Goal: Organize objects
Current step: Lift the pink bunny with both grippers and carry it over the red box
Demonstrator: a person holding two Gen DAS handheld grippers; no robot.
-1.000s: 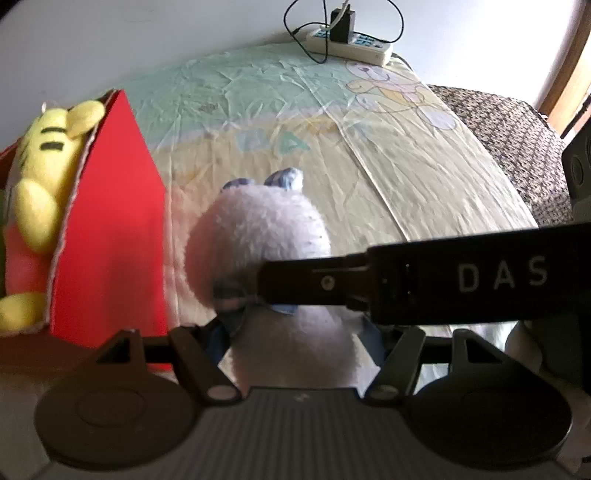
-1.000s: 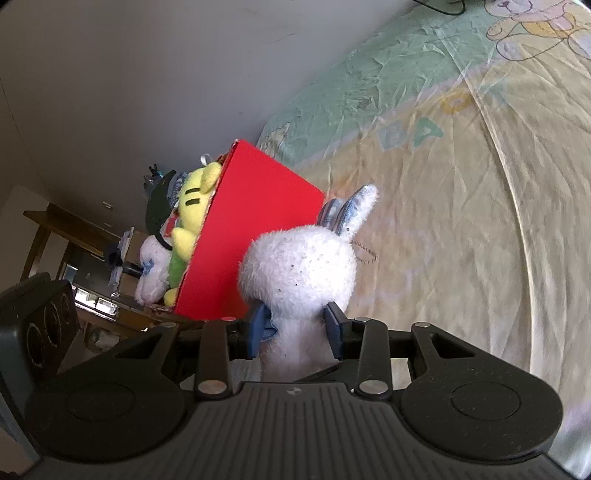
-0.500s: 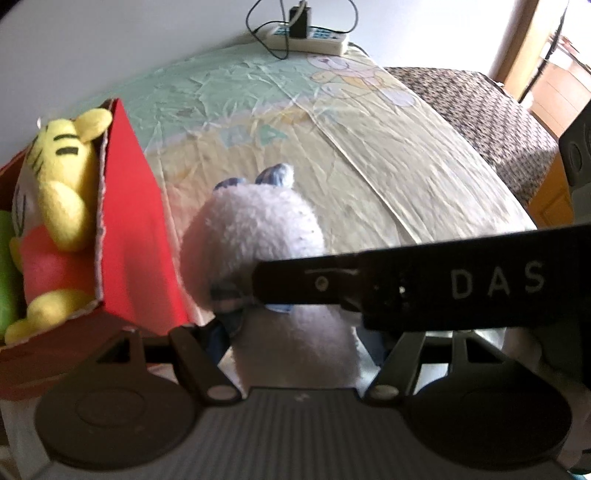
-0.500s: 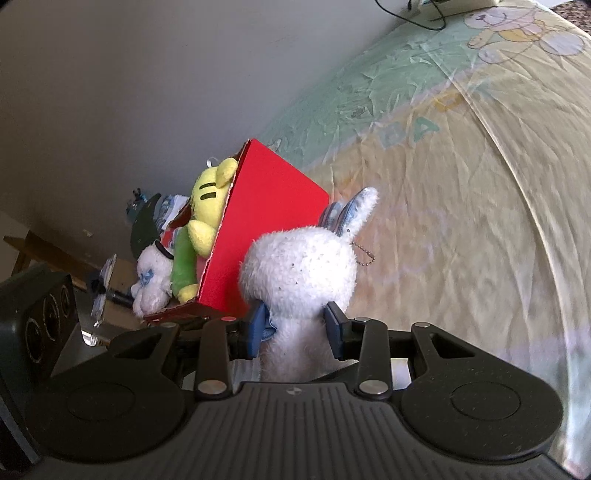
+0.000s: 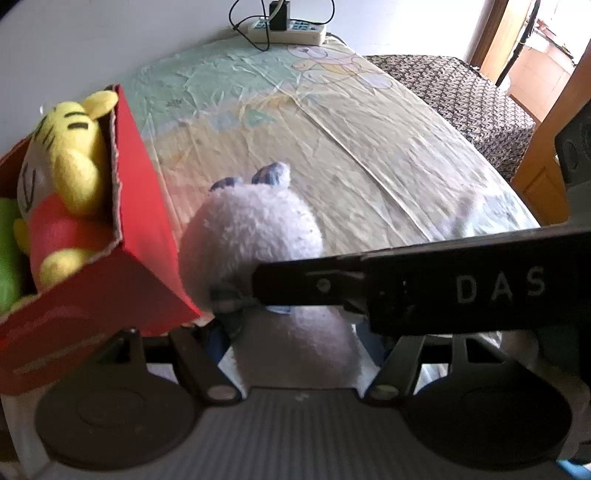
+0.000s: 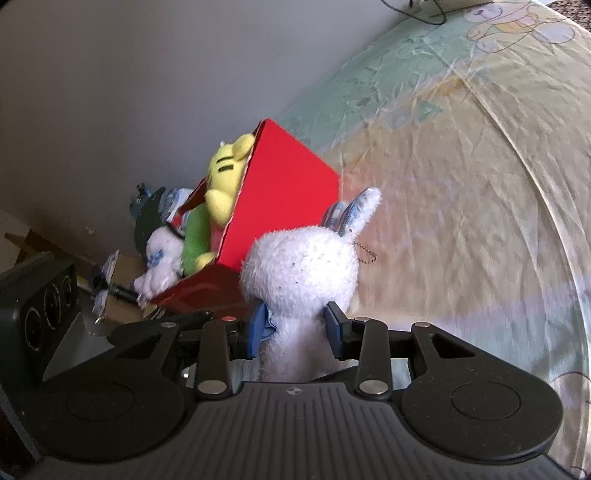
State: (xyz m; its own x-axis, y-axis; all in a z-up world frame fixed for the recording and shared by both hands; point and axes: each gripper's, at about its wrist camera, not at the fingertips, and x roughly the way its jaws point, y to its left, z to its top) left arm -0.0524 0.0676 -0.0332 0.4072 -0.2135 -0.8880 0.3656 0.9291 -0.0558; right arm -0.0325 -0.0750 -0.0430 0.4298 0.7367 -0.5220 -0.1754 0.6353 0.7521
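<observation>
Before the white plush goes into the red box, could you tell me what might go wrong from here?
1. The right gripper pinches only the narrow neck of the white plush rabbit; the soft fur might slip.
2. The red box already holds a yellow tiger plush and a white plush at its rim, so room looks tight.
3. The left gripper also holds the rabbit, so uneven motion could tug it.

Home bedroom: bed under cartoon-bear sheet (image 5: 351, 147) fills mid-frame; power strip (image 5: 288, 29) top centre by wall; wooden doorframe (image 5: 546, 155) right edge.
</observation>
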